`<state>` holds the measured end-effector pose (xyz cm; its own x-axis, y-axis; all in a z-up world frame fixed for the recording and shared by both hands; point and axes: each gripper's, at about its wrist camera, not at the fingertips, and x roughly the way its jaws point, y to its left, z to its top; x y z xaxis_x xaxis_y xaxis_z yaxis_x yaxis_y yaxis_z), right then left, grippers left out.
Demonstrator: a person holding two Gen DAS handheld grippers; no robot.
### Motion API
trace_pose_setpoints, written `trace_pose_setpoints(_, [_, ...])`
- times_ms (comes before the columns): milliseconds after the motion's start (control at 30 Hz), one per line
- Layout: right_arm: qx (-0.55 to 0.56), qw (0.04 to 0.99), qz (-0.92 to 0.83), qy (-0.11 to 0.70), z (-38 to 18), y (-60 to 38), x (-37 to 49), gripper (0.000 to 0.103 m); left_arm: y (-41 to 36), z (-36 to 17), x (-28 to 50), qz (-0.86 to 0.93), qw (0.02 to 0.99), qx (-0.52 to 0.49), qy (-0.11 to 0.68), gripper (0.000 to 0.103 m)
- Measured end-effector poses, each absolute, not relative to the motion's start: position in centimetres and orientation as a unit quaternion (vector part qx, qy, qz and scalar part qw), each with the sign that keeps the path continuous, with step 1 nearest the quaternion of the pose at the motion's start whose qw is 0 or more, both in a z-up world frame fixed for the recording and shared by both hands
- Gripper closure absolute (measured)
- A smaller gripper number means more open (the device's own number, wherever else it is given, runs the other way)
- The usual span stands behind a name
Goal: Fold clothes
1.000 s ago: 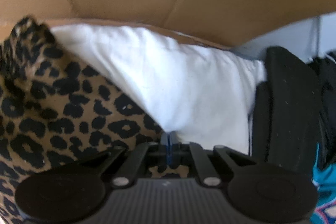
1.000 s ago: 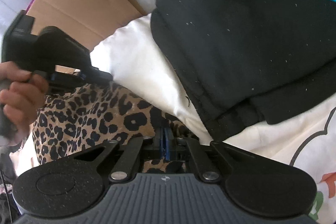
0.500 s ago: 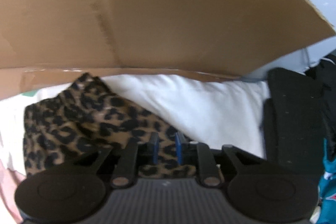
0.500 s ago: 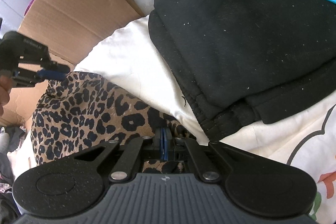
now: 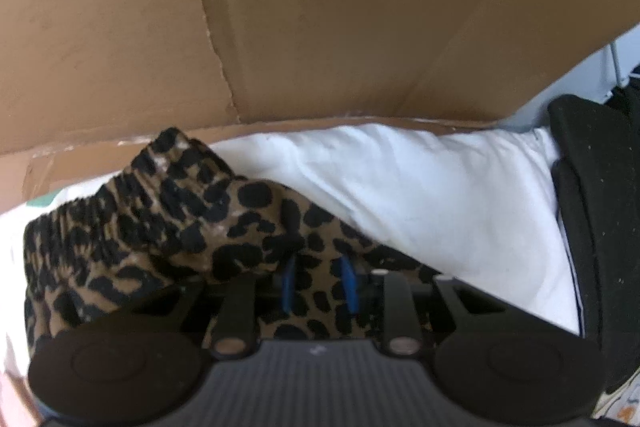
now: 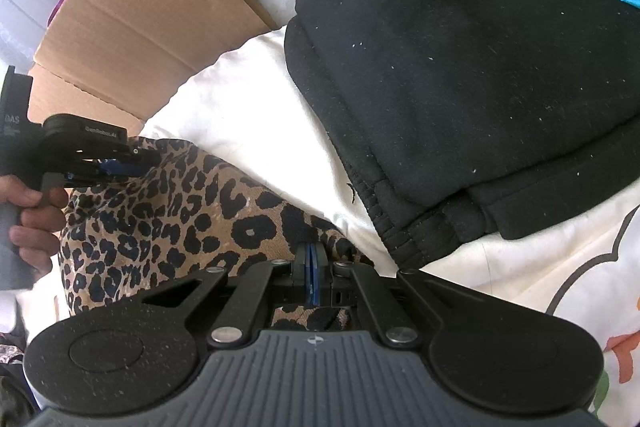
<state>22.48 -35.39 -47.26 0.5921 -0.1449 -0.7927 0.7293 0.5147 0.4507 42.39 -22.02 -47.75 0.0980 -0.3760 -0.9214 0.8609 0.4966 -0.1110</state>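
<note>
Leopard-print garment (image 6: 192, 223) lies bunched on the white sheet (image 6: 248, 107), at about 8 o'clock from the folded black sweatshirt (image 6: 460, 67) in the right wrist view, with the cardboard box (image 6: 132, 23) behind it at 11 o'clock. Right gripper (image 6: 310, 269): jaws closed, pinching an edge of the leopard fabric at its 4 o'clock corner, cloth bulging up on both sides of the pads. Left gripper (image 5: 318, 285): jaws opening, leopard cloth lying between the blue pads, which no longer look pressed onto it; in the right view this gripper sits at the garment's 10 o'clock end, held by a hand (image 6: 30, 215). Handling guess: thin woven or knit fabric, very light, fully limp, no stiffness to hold a crease by itself, not fragile, low slip against rubber pads. The gathered band (image 5: 100, 223) seen in the left view looks elasticated, so it should be thicker and springy, giving the firmest hold. I'd take it at the band's two ends or at a hem corner, pinching a single layer edge rather than a wad, so the panel hangs flat when lifted. Risk: grabbing the sheet underneath too, since both are soft and lie in contact. The sweatshirt sits just beside the garment, so there's little room to spread it that way.
</note>
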Motion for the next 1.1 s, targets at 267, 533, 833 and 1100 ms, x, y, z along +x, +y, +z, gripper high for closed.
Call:
trace_pose_setpoints(267, [0.386, 0.817, -0.256, 0.345, -45.2, -35.9, 23.3, 0.097, -22.3, -48.0, 42.5, -0.457, 0.700, 0.248, 0.490, 0.075])
trace_pose_setpoints(533, [0.371, 0.837, -0.212, 0.343, -45.1, -36.9, 27.7, 0.097, -22.6, -47.8, 42.6, -0.454, 0.695, 0.257, 0.495, 0.075])
trace_pose_setpoints(833, [0.378, 0.841, -0.147, 0.359, -46.0, -36.1, 30.7, 0.089, -22.6, -47.7, 42.6, -0.453, 0.697, 0.259, 0.492, 0.075])
trace_pose_setpoints(1100, [0.351, 0.839, -0.206, 0.360, -47.0, -36.9, 31.3, 0.085, -22.3, -47.6, 42.7, -0.456, 0.696, 0.258, 0.490, 0.075])
